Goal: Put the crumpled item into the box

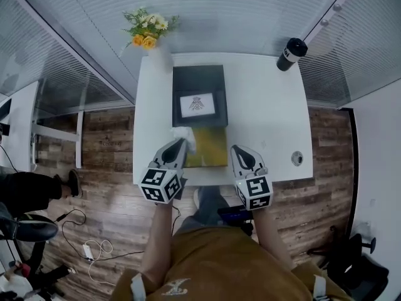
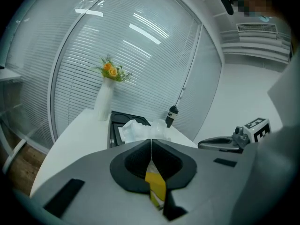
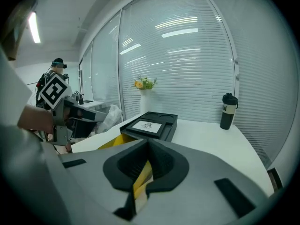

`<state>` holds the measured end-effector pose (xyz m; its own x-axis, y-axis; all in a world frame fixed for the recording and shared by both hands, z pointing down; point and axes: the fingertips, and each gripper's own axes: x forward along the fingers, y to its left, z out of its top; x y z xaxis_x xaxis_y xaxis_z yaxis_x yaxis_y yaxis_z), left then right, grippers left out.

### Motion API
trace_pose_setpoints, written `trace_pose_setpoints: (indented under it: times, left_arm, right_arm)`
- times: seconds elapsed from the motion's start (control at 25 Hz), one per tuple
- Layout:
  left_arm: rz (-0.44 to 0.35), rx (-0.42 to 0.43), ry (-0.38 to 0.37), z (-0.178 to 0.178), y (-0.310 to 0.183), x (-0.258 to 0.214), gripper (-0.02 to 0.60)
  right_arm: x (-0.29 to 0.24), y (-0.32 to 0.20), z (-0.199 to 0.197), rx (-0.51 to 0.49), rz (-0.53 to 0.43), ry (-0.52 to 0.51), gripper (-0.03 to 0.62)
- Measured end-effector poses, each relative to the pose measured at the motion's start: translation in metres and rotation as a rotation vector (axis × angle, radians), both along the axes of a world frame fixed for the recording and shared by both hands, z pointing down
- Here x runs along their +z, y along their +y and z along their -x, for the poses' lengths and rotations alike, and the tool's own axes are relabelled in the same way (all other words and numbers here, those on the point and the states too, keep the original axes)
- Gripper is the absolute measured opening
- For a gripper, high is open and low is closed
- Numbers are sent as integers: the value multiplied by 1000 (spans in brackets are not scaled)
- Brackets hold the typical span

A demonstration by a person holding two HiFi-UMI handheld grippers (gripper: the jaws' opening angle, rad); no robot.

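On the white table, in the head view, a yellow box lies open at the 6 o'clock edge. Butted against its far side is a black case, which carries a white card printed with a small emblem.

The crumpled item, a wad of white, thin, paper-like stuff, sits over the yellow box's 10 o'clock corner, right at the tips of the left gripper. In the left gripper view, the left gripper's jaws are pressed together into a single seam. The wad bulges up just past the tips, so a fold of it seems to be pinched there, though the contact itself is hard to make out. The right gripper view gives the same reading: the wad hangs at the end of the left gripper, above the box's yellow edge.

The right gripper hovers just beside the box at its 3 o'clock side. Its jaws are closed on each other with nothing between them (the yellow strip in the slot is the box below).

A white vase of orange and yellow flowers stands at the table's 11 o'clock corner. A black tumbler stands at 1 o'clock and a round grommet is set in at 4 o'clock.
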<state>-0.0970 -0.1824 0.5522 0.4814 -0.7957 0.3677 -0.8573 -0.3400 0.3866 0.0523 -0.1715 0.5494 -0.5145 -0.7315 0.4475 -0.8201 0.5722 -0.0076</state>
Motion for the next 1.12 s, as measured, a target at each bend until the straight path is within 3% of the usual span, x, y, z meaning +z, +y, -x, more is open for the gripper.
trace_pose_setpoints:
  times: [0.6, 1.12]
  left_arm:
    - [94, 47, -22, -19, 3, 41, 32]
    - [221, 110, -73, -31, 1, 75, 32]
  right_arm:
    - [36, 3, -9, 1, 81, 5, 12]
    - [56, -1, -8, -17, 131, 25, 12]
